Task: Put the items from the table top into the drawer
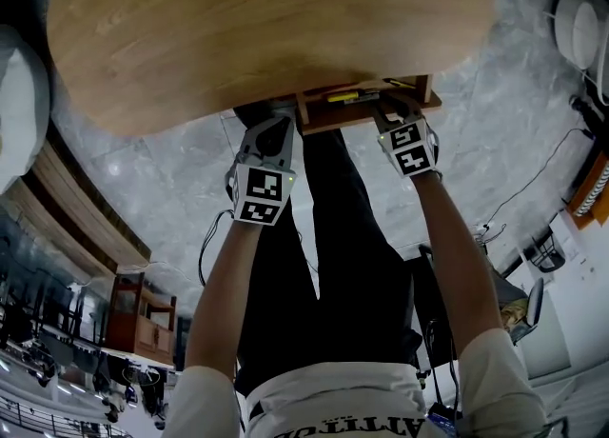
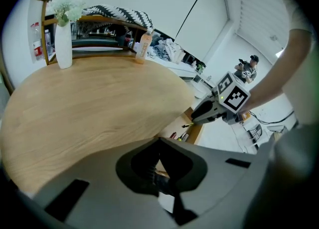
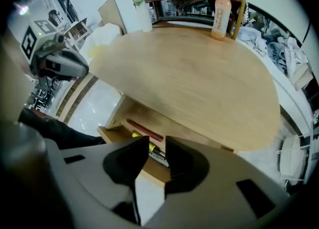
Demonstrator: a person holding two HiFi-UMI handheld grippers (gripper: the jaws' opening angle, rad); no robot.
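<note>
A yellow pen (image 1: pixel 343 96) and a red pen (image 3: pixel 144 130) lie in the open drawer (image 1: pixel 324 124) under the near edge of the counter (image 1: pixel 266 27). The counter carries only a bottle (image 3: pixel 221 9) and a vase (image 2: pixel 63 44) at its far side. The right claw (image 3: pixel 158 148) hovers just over the drawer front, released, with nothing between its jaws. The left claw (image 2: pixel 159 140) is clenched on nothing beside the drawer's corner. Pushing the drawer shut from here could jam it on a skewed pen, and an off-centre shove could rack it sideways.
</note>
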